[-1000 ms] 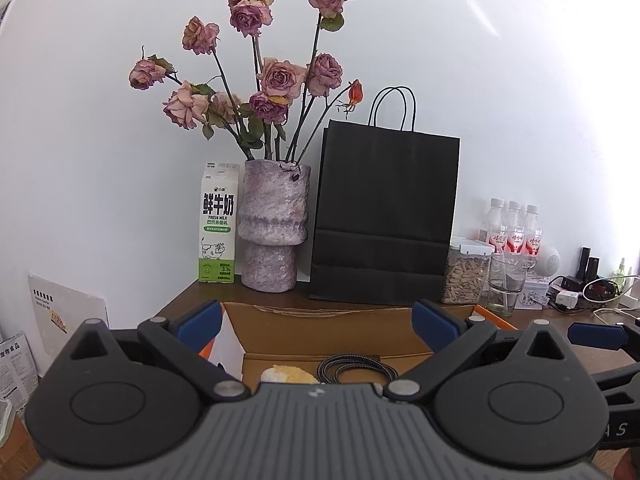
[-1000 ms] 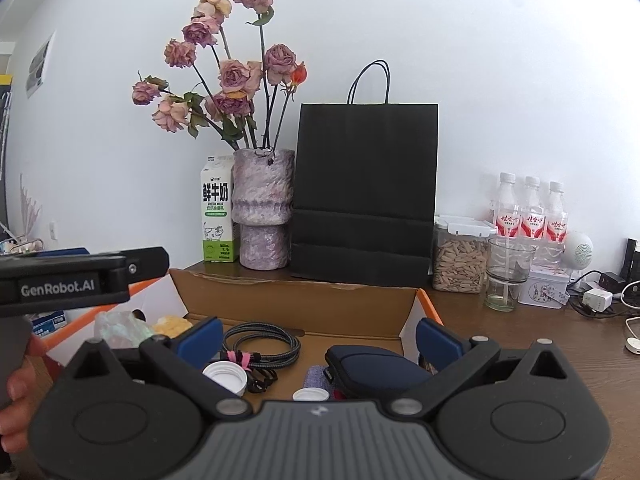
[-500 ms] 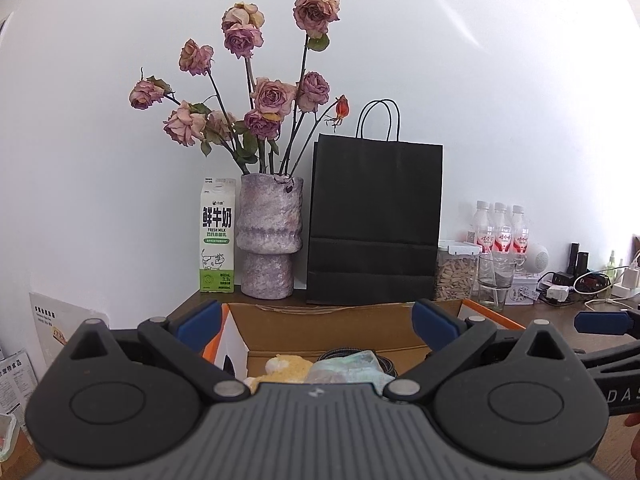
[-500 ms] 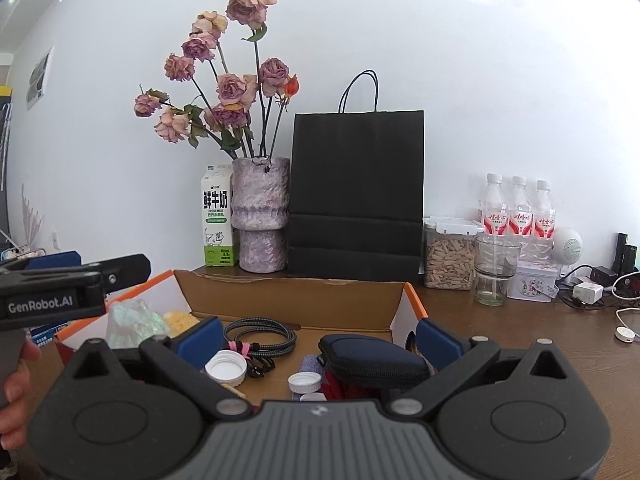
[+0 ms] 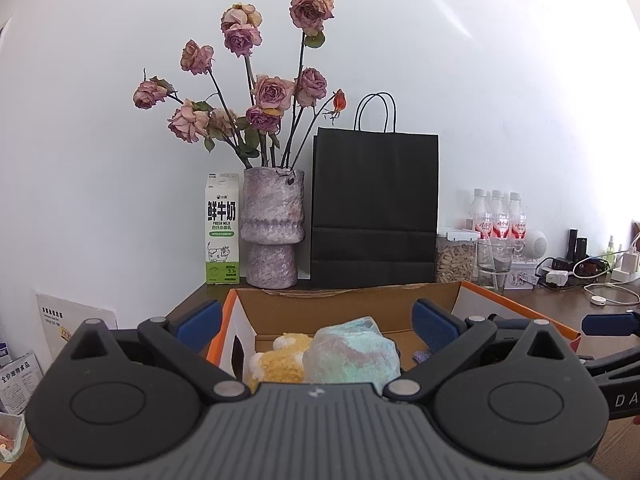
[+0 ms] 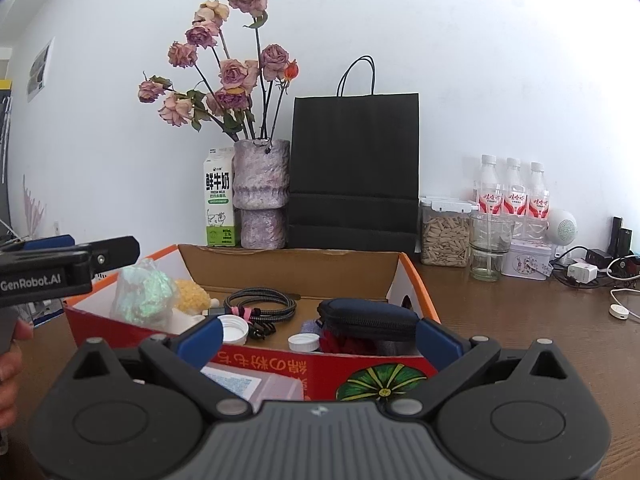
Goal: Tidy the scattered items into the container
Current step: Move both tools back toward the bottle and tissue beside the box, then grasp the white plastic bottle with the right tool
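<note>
The cardboard box sits on the brown table, in front of the vase and black paper bag. Inside the box lie a coiled cable, two white caps, a dark zip pouch, a yellow plush toy and a crinkled greenish plastic bag. The left gripper is held near the box's left end; its blue-padded fingers stand apart with nothing between them. The right gripper is at the box's near wall, fingers likewise spread and empty. A hand holds the left gripper's handle.
</note>
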